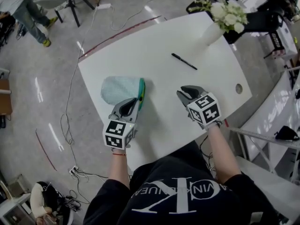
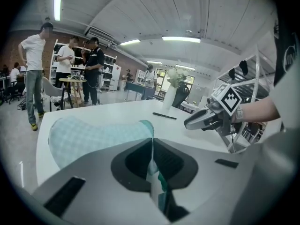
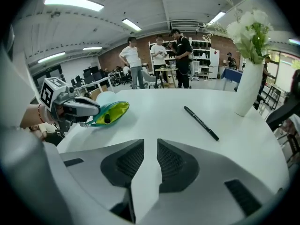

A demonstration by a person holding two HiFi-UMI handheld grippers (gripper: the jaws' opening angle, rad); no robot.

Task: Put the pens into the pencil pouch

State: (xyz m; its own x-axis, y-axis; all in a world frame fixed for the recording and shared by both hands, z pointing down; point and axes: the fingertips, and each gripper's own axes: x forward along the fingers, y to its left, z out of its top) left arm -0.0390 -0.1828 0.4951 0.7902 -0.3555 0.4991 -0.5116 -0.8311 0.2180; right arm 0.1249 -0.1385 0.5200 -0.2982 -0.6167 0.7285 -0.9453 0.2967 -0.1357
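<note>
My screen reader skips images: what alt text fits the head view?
On a white table, the left gripper is shut on the rim of a teal pencil pouch; the right gripper is open and empty. A black pen lies beyond, near a vase of flowers.

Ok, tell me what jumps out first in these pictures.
The pale teal checked fabric pouch lies at the left of the white table, its green rim pinched by the shut left gripper. A slim black pen lies alone mid-table, beyond the open, empty right gripper; a white vase of white flowers stands at the far corner.
</note>
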